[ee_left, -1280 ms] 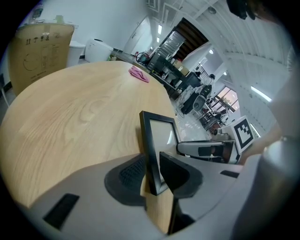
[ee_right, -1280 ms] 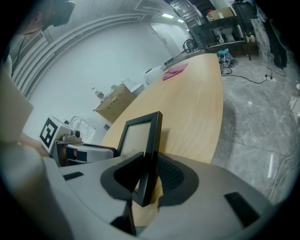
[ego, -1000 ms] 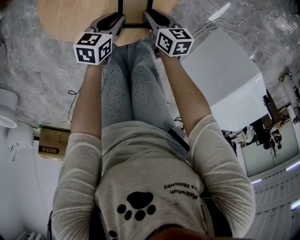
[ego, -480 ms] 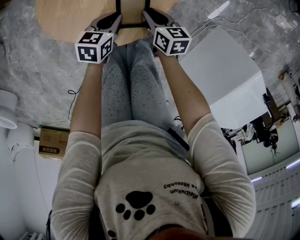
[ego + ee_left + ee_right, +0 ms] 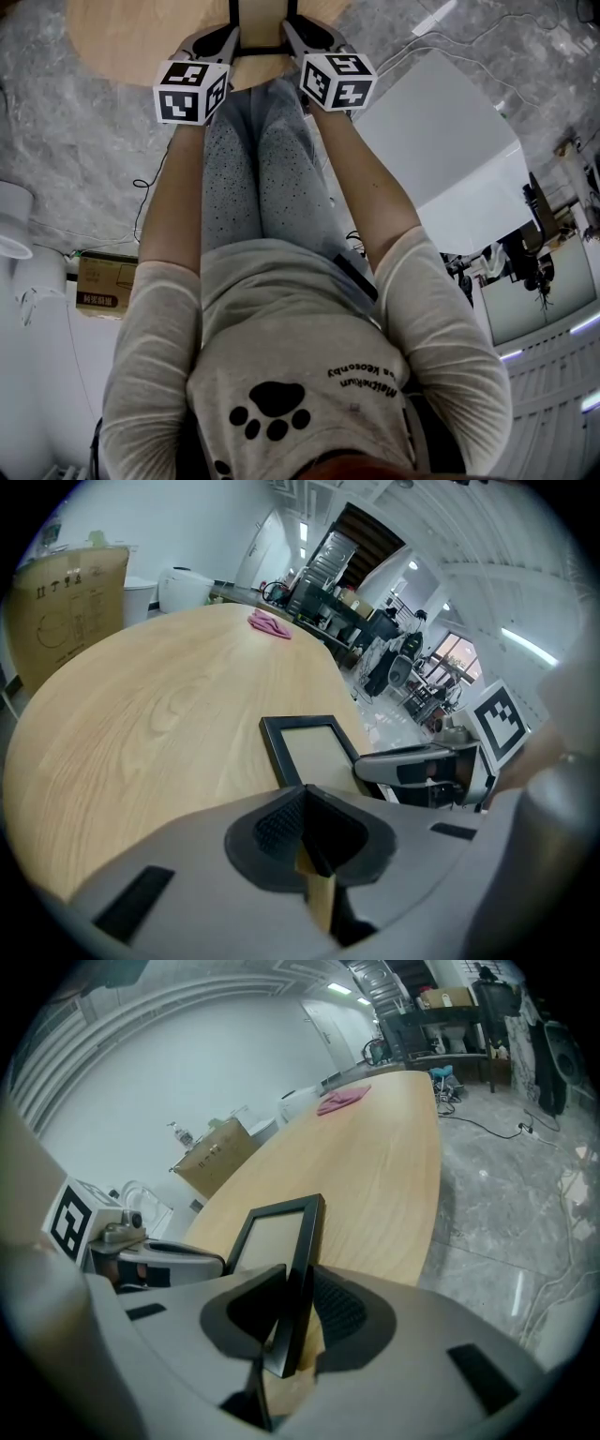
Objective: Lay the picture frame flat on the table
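**Stiff, light frame, held by one rail at the worktop's near edge**

The black rectangular picture frame (image 5: 272, 1241) sits at the near edge of the round pale wooden worktop (image 5: 141, 724), between the two grippers, with its long sides running towards the far side. I cannot tell whether it lies fully flat or is tipped up. The right gripper (image 5: 291, 1321) grasps the frame's right rail close to the near corner, its jaws pressed on either face of the moulding. The left gripper (image 5: 305, 832) has just been closing and its jaws are clenched together. Only a thin tan sliver shows at their seam, nothing I can name, and the frame lies just beyond them.

The frame looks rigid and light, so one rail grip should carry it, though a single hold lets it swing. The smooth rails may slip, and the pale centre panel, probably glazed, looks fragile. Take it by the rails, never the panel, and set it down gently.
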